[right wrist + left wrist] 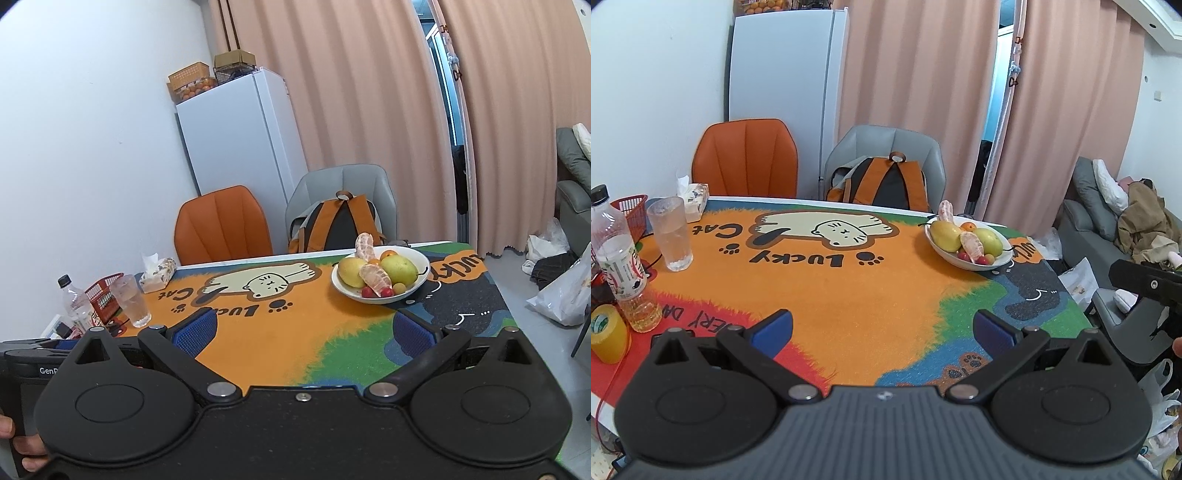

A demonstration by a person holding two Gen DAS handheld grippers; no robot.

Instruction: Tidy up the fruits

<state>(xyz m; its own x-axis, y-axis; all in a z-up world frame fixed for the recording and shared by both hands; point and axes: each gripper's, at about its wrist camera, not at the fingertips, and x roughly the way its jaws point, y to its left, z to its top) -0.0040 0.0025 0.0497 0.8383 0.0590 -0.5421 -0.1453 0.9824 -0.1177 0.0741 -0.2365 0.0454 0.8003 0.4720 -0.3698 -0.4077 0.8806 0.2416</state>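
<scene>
All the fruits [373, 275] are gathered in the white bowl [419, 260] at the mat's far right, none loose; the left gripper [882, 328] and right gripper [303, 328] are held back, spread wide and empty, so nothing is disturbed

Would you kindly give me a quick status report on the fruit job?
Left gripper open, empty. Right gripper open, empty. Fruit all in white bowl at table's far right. Path across the mat clear.

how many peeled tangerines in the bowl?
2. One peeled tangerine lies at the front between the two pears; the other stands at the bowl's back rim. Others may be hidden.
</scene>
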